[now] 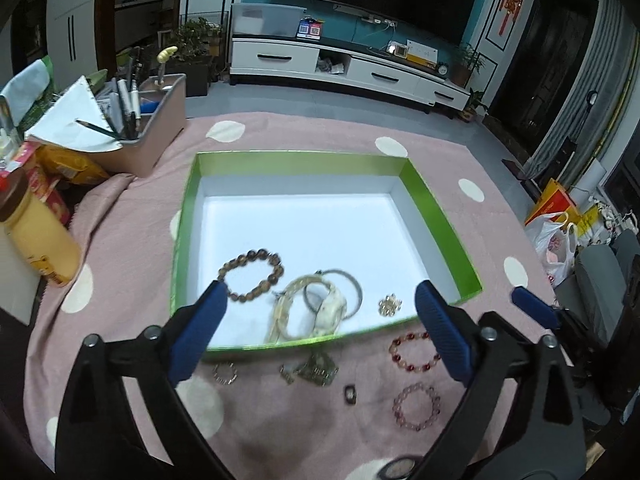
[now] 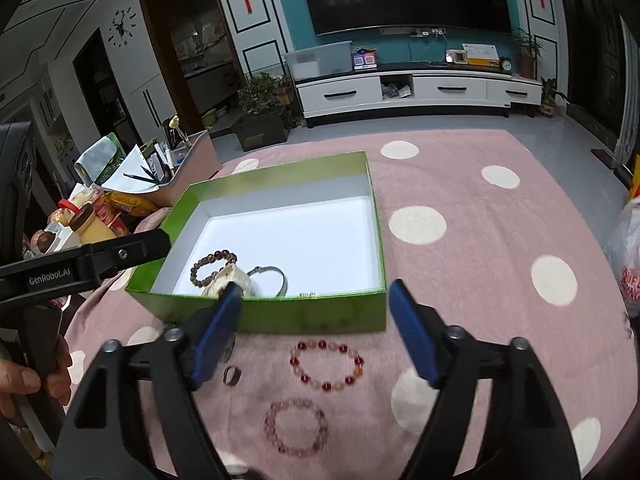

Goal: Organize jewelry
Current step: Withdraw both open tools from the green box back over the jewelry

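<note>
A green box (image 1: pixel 188 216) with a white floor sits on the pink dotted cloth (image 2: pixel 460 184). Inside it lie a brown bead bracelet (image 1: pixel 252 276), pale bangles (image 1: pixel 308 308), a grey metal bangle (image 1: pixel 354 288) and a small gold piece (image 1: pixel 390 305). On the cloth in front of the box are a red bead bracelet (image 2: pixel 327 366), a pink bead bracelet (image 2: pixel 296 426), a dark ring (image 2: pixel 232 376) and a gold chain pile (image 1: pixel 316 368). My left gripper (image 1: pixel 320 292) is open over the box's near edge, holding nothing. My right gripper (image 2: pixel 316 290) is open above the red bracelet, also holding nothing.
A pen holder (image 1: pixel 160 128) with pens and paper stands at the back left, beside snack packets and a yellow bottle (image 1: pixel 36 236). A plastic bag (image 1: pixel 556 244) lies beyond the table's right edge. A person's hand (image 2: pixel 24 380) grips the left tool's handle.
</note>
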`<state>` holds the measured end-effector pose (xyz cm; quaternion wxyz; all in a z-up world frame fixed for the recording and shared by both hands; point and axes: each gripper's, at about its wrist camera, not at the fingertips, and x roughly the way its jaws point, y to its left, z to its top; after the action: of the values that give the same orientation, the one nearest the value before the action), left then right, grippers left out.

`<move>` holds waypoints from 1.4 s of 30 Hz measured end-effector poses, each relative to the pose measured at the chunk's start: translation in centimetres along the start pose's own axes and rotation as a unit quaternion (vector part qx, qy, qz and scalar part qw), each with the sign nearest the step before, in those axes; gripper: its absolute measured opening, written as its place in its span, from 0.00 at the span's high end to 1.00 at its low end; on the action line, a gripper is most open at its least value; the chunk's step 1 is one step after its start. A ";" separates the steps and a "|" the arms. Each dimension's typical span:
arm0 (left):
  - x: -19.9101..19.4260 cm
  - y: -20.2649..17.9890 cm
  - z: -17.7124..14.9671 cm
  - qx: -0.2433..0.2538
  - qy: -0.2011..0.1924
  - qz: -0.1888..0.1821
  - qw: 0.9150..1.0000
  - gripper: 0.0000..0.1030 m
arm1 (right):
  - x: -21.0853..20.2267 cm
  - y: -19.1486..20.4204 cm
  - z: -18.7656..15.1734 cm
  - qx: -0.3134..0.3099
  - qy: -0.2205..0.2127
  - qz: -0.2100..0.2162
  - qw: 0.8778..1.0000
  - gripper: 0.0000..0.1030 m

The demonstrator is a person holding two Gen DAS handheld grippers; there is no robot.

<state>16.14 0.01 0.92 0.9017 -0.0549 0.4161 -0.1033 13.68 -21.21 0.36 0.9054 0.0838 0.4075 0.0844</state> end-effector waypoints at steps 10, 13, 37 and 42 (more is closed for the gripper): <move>-2.7 -1.2 -2.9 0.025 0.000 0.011 1.000 0.02 | -3.0 0.6 -2.3 -0.002 0.011 -0.015 1.000 0.05; -3.4 -1.5 -3.9 0.029 0.001 0.006 1.000 0.02 | -3.8 0.8 -3.0 0.001 0.014 -0.014 1.000 0.03; -6.8 0.5 -8.3 -0.013 -0.044 0.006 0.999 0.02 | -6.8 -2.0 -5.4 0.027 0.018 -0.032 0.999 0.03; -6.4 0.7 -8.9 -0.004 -0.028 -0.011 1.000 0.02 | -6.8 -2.8 -6.0 0.027 0.023 -0.031 0.999 0.03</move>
<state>5.38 2.01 -0.27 0.9115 -0.0660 0.3908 -0.1103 5.01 -24.97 0.74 0.8953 0.0933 0.4331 0.0468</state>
